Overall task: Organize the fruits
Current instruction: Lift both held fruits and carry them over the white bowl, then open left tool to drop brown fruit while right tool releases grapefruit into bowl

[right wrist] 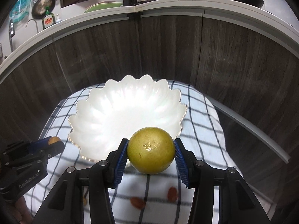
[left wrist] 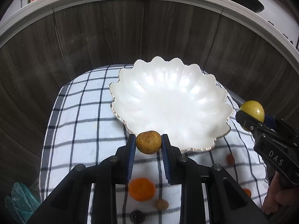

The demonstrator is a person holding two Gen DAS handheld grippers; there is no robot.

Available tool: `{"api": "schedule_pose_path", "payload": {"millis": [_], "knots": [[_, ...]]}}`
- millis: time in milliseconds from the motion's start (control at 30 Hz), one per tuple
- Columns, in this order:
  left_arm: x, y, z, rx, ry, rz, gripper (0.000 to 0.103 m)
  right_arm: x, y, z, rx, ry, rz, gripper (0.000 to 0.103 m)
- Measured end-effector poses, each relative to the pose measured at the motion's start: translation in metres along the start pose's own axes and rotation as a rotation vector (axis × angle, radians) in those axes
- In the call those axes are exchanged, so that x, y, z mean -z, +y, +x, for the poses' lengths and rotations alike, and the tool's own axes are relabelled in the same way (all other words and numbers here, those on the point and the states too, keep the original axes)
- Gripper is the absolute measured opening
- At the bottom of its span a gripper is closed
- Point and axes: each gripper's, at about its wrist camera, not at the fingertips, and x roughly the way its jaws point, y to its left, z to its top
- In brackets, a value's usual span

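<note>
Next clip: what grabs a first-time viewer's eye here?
The empty white scalloped bowl glowing mid-frame on the checked cloth. At its near rim, the left gripper pinches a small brown fruit, and the right gripper clamps a yellow-green fruit.

White letters "DAS" run along the black body of the right gripper (left wrist: 250,121), seen from the left wrist camera. "GenRobot.AI" is printed on the side of the left gripper (right wrist: 53,141), seen from the right wrist camera. The label on the green bottle (right wrist: 49,19) on the counter is too blurred to read.
</note>
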Motion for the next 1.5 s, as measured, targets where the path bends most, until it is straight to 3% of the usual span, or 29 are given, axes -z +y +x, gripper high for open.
{"api": "schedule_pose_path", "payload": {"millis": [733,1133,1500], "knots": [[-0.061,0.006,0.040,-0.024,0.003,-0.028,0.027,-0.055,-0.018,0.038,0.038,-0.011,0.040,0.049],[-0.077,0.015,0.060,-0.047,0.031,-0.035,0.027,-0.065,-0.025,0.065,0.045,0.046,0.070,0.049],[-0.077,0.020,0.088,-0.055,0.122,-0.051,0.028,-0.072,-0.030,0.090,0.065,0.102,0.087,0.049]]}}
